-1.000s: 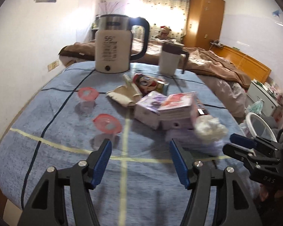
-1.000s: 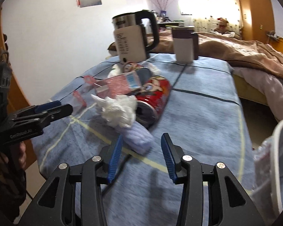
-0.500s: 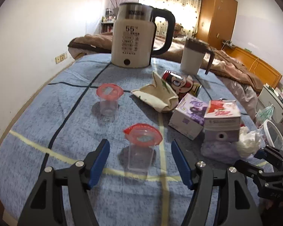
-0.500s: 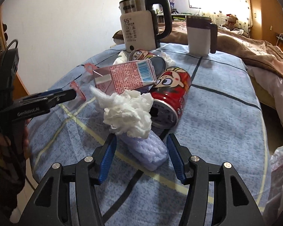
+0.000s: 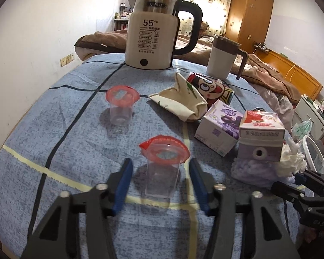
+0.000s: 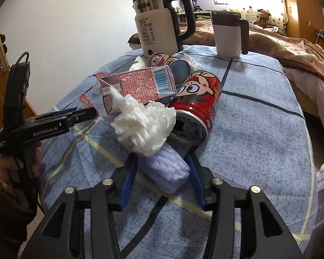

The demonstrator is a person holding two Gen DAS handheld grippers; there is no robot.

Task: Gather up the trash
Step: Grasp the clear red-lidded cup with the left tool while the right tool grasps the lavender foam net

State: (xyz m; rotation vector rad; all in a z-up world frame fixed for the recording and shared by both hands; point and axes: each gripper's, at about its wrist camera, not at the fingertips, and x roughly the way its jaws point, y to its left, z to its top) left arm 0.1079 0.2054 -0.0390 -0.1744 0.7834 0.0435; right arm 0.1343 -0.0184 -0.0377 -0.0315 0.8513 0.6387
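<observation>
My left gripper (image 5: 161, 168) is open, its blue fingers on either side of a clear plastic cup with a red torn lid (image 5: 163, 168) standing on the blue tablecloth. A second such cup (image 5: 121, 105) stands farther back. My right gripper (image 6: 163, 164) is open around a lilac foam sleeve (image 6: 165, 168), with a crumpled white tissue (image 6: 143, 127) on top of it. Behind lie a red cartoon can (image 6: 197, 105), a pink carton (image 6: 140, 85) and another can (image 6: 168, 64). The left wrist view also shows a purple carton (image 5: 221, 127) and a cream wrapper (image 5: 181, 99).
A white kettle (image 5: 153, 32) and a white mug (image 5: 223, 57) stand at the back of the table (image 5: 43, 129). A white bin rim with a bag (image 5: 313, 153) sits off the right edge. A bed with brown blankets (image 6: 291, 49) lies beyond.
Both grippers have moved forward. The left one has come up around the near cup. The right one has come up around the foam sleeve under the tissue.
</observation>
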